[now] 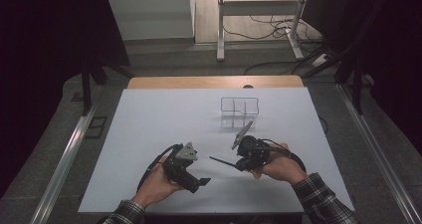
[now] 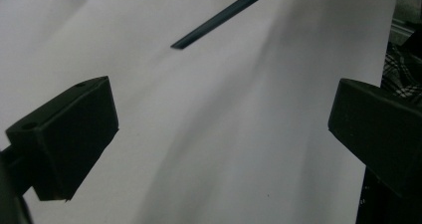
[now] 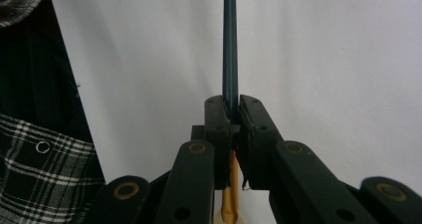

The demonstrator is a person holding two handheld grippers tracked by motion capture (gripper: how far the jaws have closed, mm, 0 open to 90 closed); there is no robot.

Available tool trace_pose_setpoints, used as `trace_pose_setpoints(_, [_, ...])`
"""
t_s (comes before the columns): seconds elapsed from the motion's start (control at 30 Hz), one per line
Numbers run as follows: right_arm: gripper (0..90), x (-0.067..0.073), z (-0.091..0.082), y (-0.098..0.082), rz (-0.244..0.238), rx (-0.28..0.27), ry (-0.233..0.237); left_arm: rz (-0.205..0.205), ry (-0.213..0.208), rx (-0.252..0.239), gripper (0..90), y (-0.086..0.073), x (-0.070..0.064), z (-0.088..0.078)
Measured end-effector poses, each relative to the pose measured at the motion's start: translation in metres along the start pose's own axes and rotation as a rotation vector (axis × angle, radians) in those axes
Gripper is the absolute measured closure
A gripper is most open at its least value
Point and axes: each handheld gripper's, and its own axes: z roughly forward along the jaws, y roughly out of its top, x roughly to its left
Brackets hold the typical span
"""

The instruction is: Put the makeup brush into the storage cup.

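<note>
A thin dark stick hovers low over the white table top and points left. My right gripper is shut on its right end. In the right gripper view the stick runs straight up from between the closed pads, and a tan end shows below them. My left gripper is held to the left of the stick's tip and is open. Nothing is between its wide-set jaws in the left gripper view, where the stick's tip shows above them.
A clear, divided plastic tray stands on the table beyond my right gripper. A wooden edge runs along the table's far side. A plaid sleeve is at the left of the right gripper view.
</note>
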Motion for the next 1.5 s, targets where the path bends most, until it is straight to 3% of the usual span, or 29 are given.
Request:
trace_pose_setpoints(0.33, [83.9, 0.007, 0.004, 0.010, -0.022, 0.009, 0.026, 0.048, -0.003, 0.031, 2.7, 0.010, 0.001, 0.014])
trace_pose_setpoints(0.47, [83.9, 0.010, 0.005, 0.012, -0.024, 0.006, 0.040, 0.064, -0.002, 0.029, 7.6, 0.012, 0.000, 0.019])
trace_pose_setpoints(0.6, [83.9, 0.012, 0.005, 0.015, -0.028, 0.004, 0.053, 0.101, 0.007, 0.032, 17.6, 0.014, -0.002, 0.019])
trace_pose_setpoints(0.63, [83.9, 0.014, 0.005, 0.016, -0.029, 0.003, 0.054, 0.108, 0.006, 0.027, 24.9, 0.014, -0.003, 0.019])
trace_pose_setpoints(0.67, [83.9, 0.014, 0.005, 0.016, -0.029, 0.003, 0.054, 0.115, 0.007, 0.027, 24.9, 0.015, -0.004, 0.018])
trace_pose_setpoints(0.77, [83.9, 0.015, 0.005, 0.017, -0.032, 0.005, 0.065, 0.135, 0.002, 0.034, 37.9, 0.015, -0.005, 0.019])
trace_pose_setpoints(1.1, [83.9, 0.017, 0.006, 0.018, -0.045, 0.007, 0.091, 0.193, 0.015, 0.050, 60.1, 0.014, -0.009, 0.019])
trace_pose_setpoints(1.27, [82.9, 0.016, 0.006, 0.018, -0.045, 0.004, 0.102, 0.259, -0.029, 0.095, 74.0, 0.015, -0.013, 0.020])
trace_pose_setpoints(1.3, [79.8, 0.015, 0.005, 0.017, -0.044, -0.012, 0.095, 0.273, -0.047, 0.110, 81.8, 0.015, -0.014, 0.020])
trace_pose_setpoints(1.33, [79.8, 0.015, 0.005, 0.017, -0.044, -0.012, 0.095, 0.279, -0.075, 0.118, 81.8, 0.015, -0.015, 0.021])
trace_pose_setpoints(1.4, [78.1, 0.012, 0.002, 0.016, -0.021, -0.052, 0.059, 0.275, -0.072, 0.130, 84.8, 0.016, -0.016, 0.022])
trace_pose_setpoints(1.43, [56.3, 0.007, 0.000, 0.013, 0.003, -0.078, 0.045, 0.262, -0.072, 0.129, 84.8, 0.016, -0.016, 0.021])
trace_pose_setpoints(1.47, [56.3, 0.007, 0.000, 0.013, 0.003, -0.078, 0.045, 0.256, -0.074, 0.134, 84.8, 0.015, -0.014, 0.021])
trace_pose_setpoints(1.5, [47.6, 0.005, 0.000, 0.011, 0.017, -0.093, 0.025, 0.242, -0.074, 0.140, 84.8, 0.015, -0.012, 0.021])
